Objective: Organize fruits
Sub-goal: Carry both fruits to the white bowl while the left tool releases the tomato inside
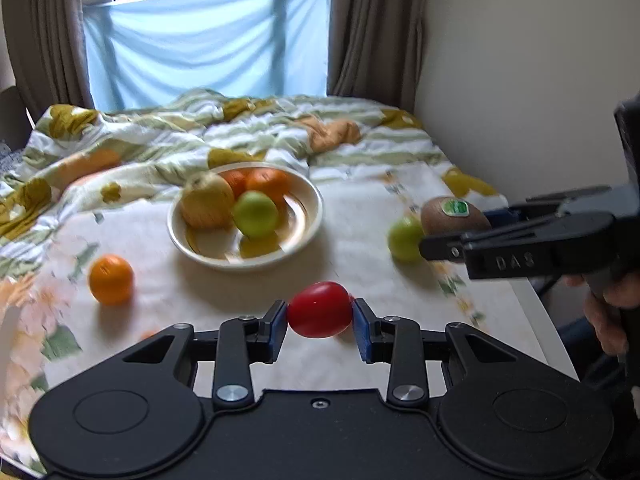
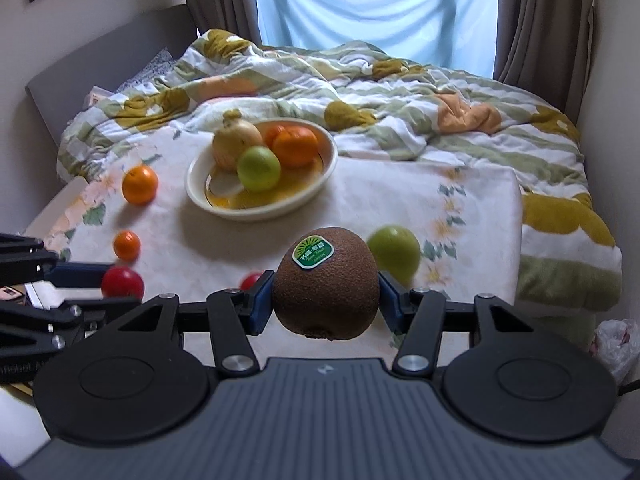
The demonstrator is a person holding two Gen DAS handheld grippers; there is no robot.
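Observation:
My left gripper [image 1: 320, 314] is shut on a small red fruit [image 1: 319, 309], held just above the floral tablecloth [image 1: 360, 208]. The right gripper [image 2: 326, 300] is shut on a brown kiwi [image 2: 326, 284] with a green sticker. In the left wrist view that kiwi [image 1: 454, 216] shows at the right edge in the right gripper [image 1: 452, 234]. A cream bowl [image 2: 256, 214] holds a yellow onion-like fruit [image 2: 236, 142], two oranges [image 2: 294, 145] and a green fruit [image 2: 258, 168]. Loose on the cloth lie a green fruit [image 2: 394, 254], an orange [image 2: 140, 184], a small orange [image 2: 127, 245] and a small red fruit [image 2: 251, 280].
A rumpled flowered duvet [image 2: 400, 92] covers the bed behind the table. A pale wall [image 1: 520, 60] stands close on the right, curtains and a window at the back. A person's hand [image 1: 608, 312] holds the right gripper. A plastic bag [image 2: 616, 344] lies low at the right.

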